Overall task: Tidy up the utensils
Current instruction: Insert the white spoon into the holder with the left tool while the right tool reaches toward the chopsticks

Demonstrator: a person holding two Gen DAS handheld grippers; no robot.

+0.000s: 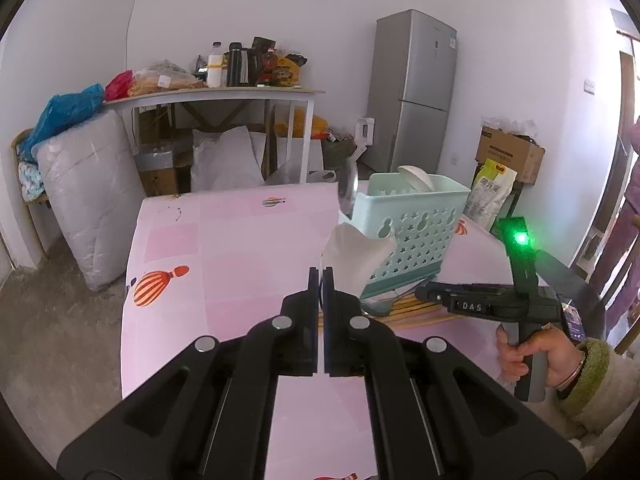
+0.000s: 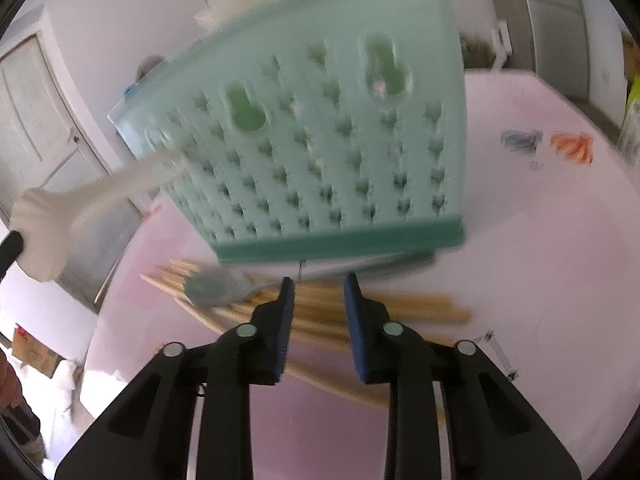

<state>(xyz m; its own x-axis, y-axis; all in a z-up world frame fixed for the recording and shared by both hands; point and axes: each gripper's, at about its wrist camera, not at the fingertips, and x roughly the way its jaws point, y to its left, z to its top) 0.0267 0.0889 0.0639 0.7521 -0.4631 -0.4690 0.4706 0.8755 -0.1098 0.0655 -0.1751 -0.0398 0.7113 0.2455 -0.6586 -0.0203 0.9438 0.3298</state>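
Utensils are partly sorted: left hand-held gripper (image 1: 321,280), clenched on a white spoon (image 1: 356,256), lifts it beside the caddy (image 1: 416,236). Chopsticks (image 2: 320,312) and metal spoon (image 2: 216,288) lie on the tabletop (image 2: 540,260) under the half-closed, empty right hand-held gripper (image 2: 318,292).

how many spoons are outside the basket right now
2. A white spoon held at the left gripper's tips beside the basket; a metal spoon lying on the chopsticks in front of it. Others may be hidden.
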